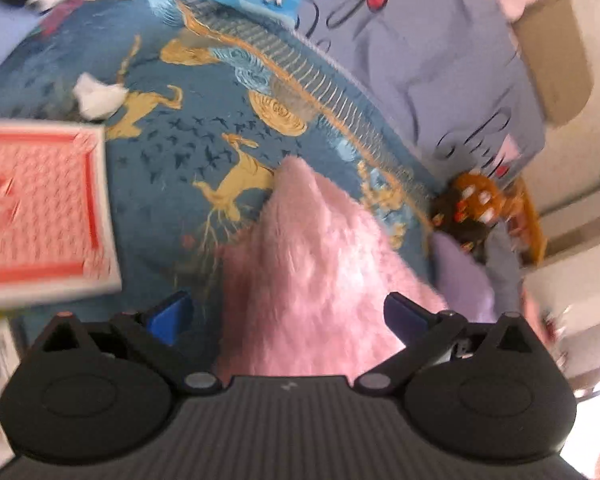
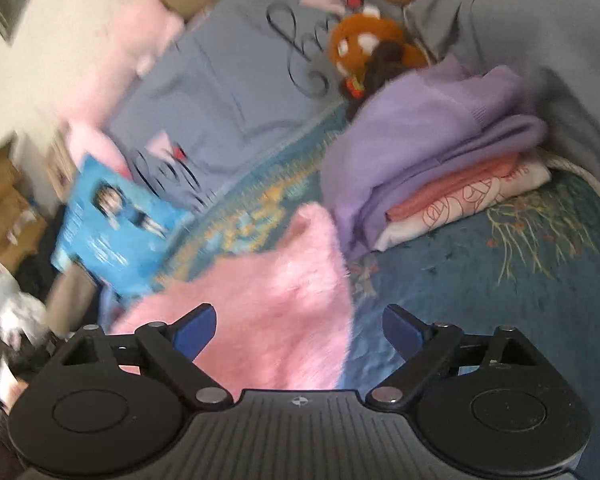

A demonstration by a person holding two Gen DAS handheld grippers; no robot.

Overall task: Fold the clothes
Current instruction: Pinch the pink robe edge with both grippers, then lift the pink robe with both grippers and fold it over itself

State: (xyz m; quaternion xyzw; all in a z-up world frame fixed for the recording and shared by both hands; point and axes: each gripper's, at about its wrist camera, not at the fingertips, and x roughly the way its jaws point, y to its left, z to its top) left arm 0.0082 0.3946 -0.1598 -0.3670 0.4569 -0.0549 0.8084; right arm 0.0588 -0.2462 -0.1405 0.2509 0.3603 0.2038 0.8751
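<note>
A fluffy pink garment (image 1: 312, 264) lies on the blue patterned bedspread (image 1: 172, 168), one corner pointing away from me. My left gripper (image 1: 288, 314) stands open above it, the blue pads wide apart and clear of the fabric. In the right wrist view the same pink garment (image 2: 276, 308) spreads below my right gripper (image 2: 300, 326), which is also open, its left pad over the fluff and its right pad over the bedspread (image 2: 480, 300). A stack of folded clothes (image 2: 440, 168), purple on top of pink and white, sits just beyond.
A red-and-white patterned box (image 1: 40, 208) lies at the left, with a crumpled white tissue (image 1: 98, 96) beyond it. A brown plush toy (image 2: 364, 48) rests on the lavender sheet (image 2: 228, 92). A blue picture book (image 2: 112, 224) lies at the left. A grey blanket (image 2: 540, 48) is heaped at the right.
</note>
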